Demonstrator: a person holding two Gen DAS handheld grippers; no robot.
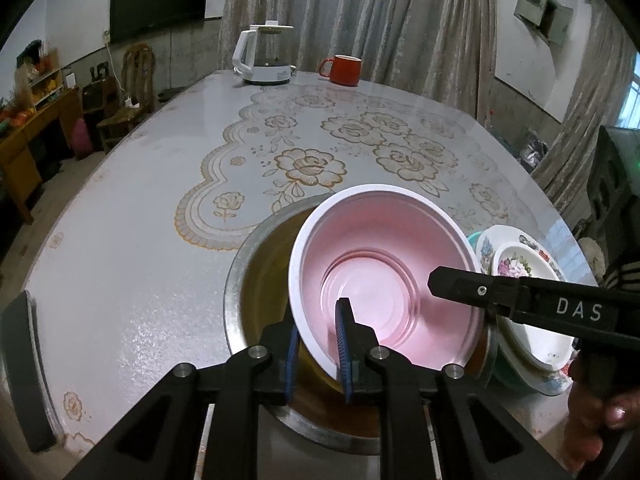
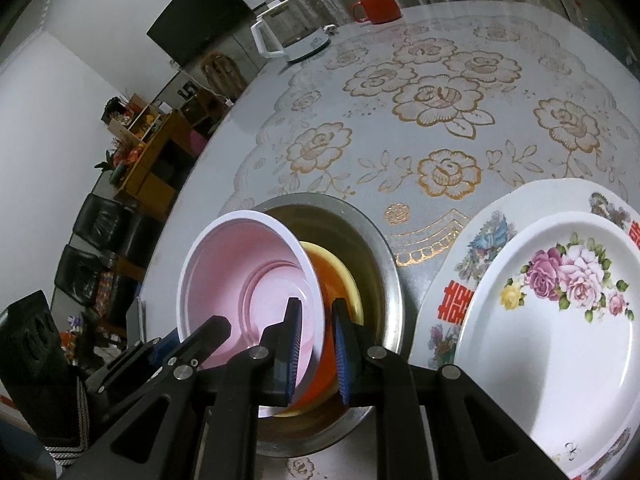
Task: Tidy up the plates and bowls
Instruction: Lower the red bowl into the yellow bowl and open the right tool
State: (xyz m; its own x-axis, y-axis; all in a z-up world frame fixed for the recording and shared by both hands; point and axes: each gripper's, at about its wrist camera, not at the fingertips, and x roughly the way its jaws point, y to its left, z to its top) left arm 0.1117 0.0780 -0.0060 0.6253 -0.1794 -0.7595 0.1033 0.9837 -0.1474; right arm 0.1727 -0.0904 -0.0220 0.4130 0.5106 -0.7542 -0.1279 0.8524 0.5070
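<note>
- The left gripper [image 1: 320,354] had its blue-padded fingers [image 1: 345,352] closed on the near rim of a pink bowl [image 1: 384,276], one pad inside the wall and one outside.
- The right gripper [image 2: 316,350] clamped the opposite side of the same pink bowl [image 2: 248,276], its fingers [image 2: 294,354] likewise pinched across the white rim.
- Held between the two tools, the bowl sat tilted over a wide metal basin [image 1: 236,280] on the worktop [image 1: 140,240], its lower edge down inside the basin.
- A yellow dish [image 2: 352,280] with an orange-brown inner face lay in the basin [image 2: 384,252], just beside the pink bowl; whether the two touched could not be told.
- To the right of the basin, a stack of floral plates [image 2: 552,320] rested on the floral-patterned worktop [image 2: 360,100]: a rose-printed plate on top of a larger one [image 2: 476,248] bearing red characters.
- In the left wrist view the same stack [image 1: 524,276] showed partly behind the right tool's black arm.
- At the far end stood a white electric kettle [image 1: 264,56] and a red mug [image 1: 342,70], well apart from the dishes.
- A person's hand [image 1: 600,420] gripped the right tool at the frame's lower right edge.
</note>
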